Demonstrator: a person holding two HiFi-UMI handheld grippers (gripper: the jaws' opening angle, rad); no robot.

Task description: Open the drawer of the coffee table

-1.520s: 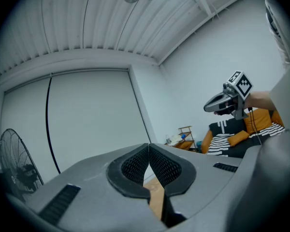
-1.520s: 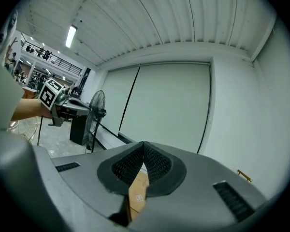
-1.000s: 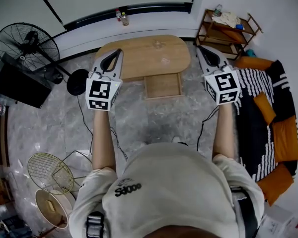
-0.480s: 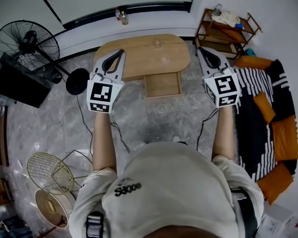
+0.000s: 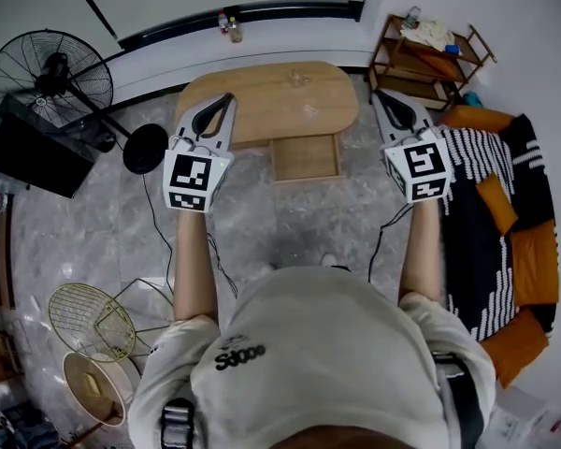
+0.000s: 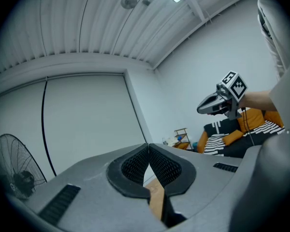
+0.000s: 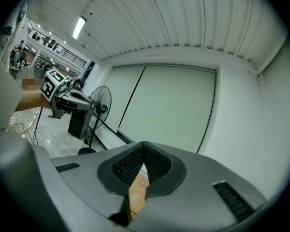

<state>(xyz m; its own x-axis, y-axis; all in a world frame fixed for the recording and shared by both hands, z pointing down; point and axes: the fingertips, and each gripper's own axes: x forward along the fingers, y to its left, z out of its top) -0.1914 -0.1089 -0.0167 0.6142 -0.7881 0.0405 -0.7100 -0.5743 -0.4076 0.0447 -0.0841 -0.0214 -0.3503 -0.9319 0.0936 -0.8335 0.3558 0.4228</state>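
The oval wooden coffee table (image 5: 262,101) stands on the marble floor ahead of me. Its drawer (image 5: 306,159) sticks out from the near side, pulled open and empty. My left gripper (image 5: 224,101) is held level over the table's left end, jaws shut with nothing in them. My right gripper (image 5: 379,96) is held level just past the table's right end, also shut and empty. Each gripper view looks along closed jaws, the left gripper (image 6: 148,147) and right gripper (image 7: 143,145), toward the white wall, and each shows the other gripper off to the side.
A standing fan (image 5: 47,73) and a black box (image 5: 33,152) are at the left. A small wooden shelf (image 5: 428,54) and a striped sofa with orange cushions (image 5: 505,223) are at the right. A wire basket (image 5: 89,324) sits at lower left. Cables trail across the floor.
Both grippers stay shut and held in place. The view has shifted very slightly; the drawer stays pulled out.
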